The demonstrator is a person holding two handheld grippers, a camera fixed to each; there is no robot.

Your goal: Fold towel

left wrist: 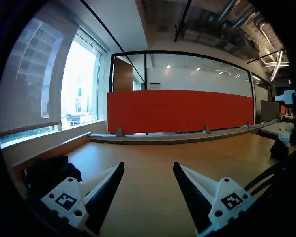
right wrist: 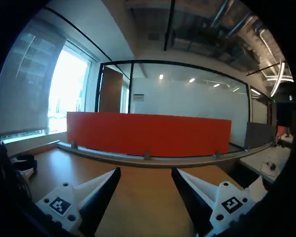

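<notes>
Cataloguing the bench: we are holding both tools low over a wooden tabletop (left wrist: 160, 154).

Item 1, the left gripper (left wrist: 148, 165): we are keeping it released. Its fingers are standing wide apart and grasping nothing, with bare wood showing between them.

Item 2, the right gripper (right wrist: 145, 170): we are finding it released too. Its fingers are spread over the same wood and are pressing on nothing.

Item 3, a red divider panel (left wrist: 179, 110): it is standing upright along the table's far edge at 12 o'clock in both views.

Item 4, a window (left wrist: 79, 94): it is glowing at 10 o'clock in the left gripper view.

Item 5, a dark shape (left wrist: 49, 173): it is lying at 8 o'clock, near the left gripper. We cannot tell what it is.

Item 6, the towel: we cannot tell where it is lying.
</notes>
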